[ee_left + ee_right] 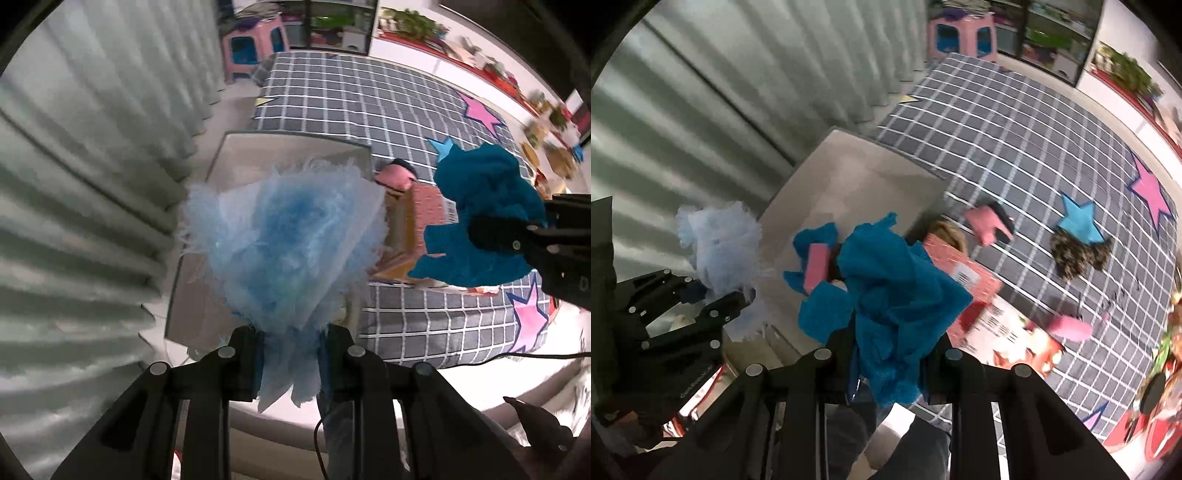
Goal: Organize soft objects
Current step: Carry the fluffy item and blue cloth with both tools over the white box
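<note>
Two hand-held grippers, left (pixel 290 354) clamping pale fringed cloth (pixel 284 243), right (pixel 886 363) clamping teal cloth (pixel 890 295), above a checked rug (pixel 1015 147).

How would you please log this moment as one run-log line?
left gripper: shut on frayed light-blue gauze cloth | right gripper: shut on crumpled teal cloth | both above open grey box

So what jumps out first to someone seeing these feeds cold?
Each gripper is shut on a cloth held up in the air: the left gripper pinches a frayed pale blue cloth, the right gripper a teal cloth. Beneath them lies a grey checked rug with pink and blue stars.
</note>
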Demonstrator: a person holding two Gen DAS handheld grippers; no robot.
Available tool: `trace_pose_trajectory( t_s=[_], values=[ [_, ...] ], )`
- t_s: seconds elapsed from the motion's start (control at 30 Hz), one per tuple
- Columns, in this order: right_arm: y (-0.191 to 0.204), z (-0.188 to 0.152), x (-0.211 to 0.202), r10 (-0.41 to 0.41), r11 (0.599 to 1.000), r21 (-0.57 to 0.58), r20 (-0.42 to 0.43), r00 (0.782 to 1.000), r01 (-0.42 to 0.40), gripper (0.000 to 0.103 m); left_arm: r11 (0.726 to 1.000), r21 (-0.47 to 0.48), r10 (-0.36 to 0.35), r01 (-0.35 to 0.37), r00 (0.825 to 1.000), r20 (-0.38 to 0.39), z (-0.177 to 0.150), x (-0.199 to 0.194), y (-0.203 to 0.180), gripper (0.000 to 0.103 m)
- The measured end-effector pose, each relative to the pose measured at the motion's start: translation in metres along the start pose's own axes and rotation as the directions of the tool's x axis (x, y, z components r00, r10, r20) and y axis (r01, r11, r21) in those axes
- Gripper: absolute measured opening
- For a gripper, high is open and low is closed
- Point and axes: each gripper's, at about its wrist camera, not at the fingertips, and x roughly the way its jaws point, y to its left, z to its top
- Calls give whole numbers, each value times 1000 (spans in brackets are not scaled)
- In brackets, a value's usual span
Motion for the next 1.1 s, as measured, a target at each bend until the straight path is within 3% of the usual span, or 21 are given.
trace_pose_trajectory(
  t_s=[0.47,1.1],
  values=[
    [36,35,23,31,996,-77,-38,999,-34,26,995,-103,11,-12,1000,-17,13,17,34,26],
    [26,81,63,28,999,-20,-86,996,-29,26,993,-120,9,-16,998,-63,65,59,48,27]
  ],
)
